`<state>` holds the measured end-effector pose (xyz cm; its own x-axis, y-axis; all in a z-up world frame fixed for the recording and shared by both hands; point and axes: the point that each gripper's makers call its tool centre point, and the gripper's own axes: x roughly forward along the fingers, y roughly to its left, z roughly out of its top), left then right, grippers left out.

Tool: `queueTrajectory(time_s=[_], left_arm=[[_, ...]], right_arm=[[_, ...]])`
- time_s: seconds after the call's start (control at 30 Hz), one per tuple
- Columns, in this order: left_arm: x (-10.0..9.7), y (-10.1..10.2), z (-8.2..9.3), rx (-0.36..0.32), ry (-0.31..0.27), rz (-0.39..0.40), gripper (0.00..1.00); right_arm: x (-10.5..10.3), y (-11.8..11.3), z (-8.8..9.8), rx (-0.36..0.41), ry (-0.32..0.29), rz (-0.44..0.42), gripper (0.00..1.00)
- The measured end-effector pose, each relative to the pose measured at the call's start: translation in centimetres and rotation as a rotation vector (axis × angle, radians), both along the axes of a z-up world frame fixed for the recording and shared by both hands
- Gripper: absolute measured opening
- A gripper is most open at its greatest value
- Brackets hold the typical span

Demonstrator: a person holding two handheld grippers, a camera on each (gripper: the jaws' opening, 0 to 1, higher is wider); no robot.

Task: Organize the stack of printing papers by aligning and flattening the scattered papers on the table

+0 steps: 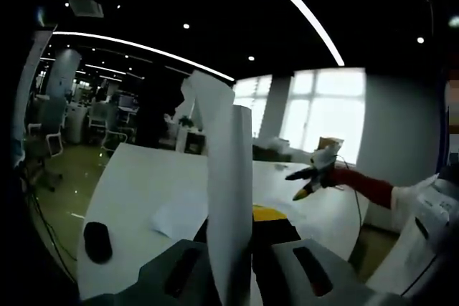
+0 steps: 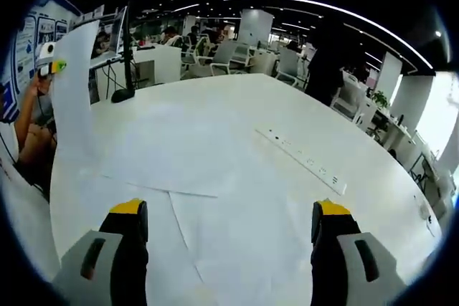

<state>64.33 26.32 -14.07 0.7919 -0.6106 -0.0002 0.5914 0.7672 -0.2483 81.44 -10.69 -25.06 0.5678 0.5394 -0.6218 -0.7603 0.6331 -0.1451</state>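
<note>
A white sheet point(image 1: 228, 177) stands upright between the jaws of my left gripper point(image 1: 240, 226), which is shut on its lower edge; the sheet curls at the top. Another sheet point(image 1: 179, 213) lies flat on the white table point(image 1: 143, 177). My right gripper point(image 1: 310, 177) hovers over the table's far right side, on a red-sleeved arm. In the right gripper view, my right gripper point(image 2: 229, 209) is open wide above overlapping sheets point(image 2: 172, 152) lying flat on the table point(image 2: 287, 112). At the left edge of that view the left gripper point(image 2: 50, 61) holds its sheet point(image 2: 75, 98) up.
A black mouse point(image 1: 97, 241) lies near the table's left edge. A white printer point(image 1: 430, 213) stands off the right end. A recessed socket strip point(image 2: 301, 159) runs along the table. A monitor on a stand point(image 2: 115, 41) sits at the far left, with office chairs and desks beyond.
</note>
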Motion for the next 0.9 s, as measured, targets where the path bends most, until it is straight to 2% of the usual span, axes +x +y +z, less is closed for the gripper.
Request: queueTrajectory(time_s=[0.9], left_arm=[[-0.10, 0.13, 0.30, 0.005, -0.006, 0.005, 0.06]], right_arm=[[0.55, 0.93, -0.29, 0.008, 0.000, 0.009, 0.90]])
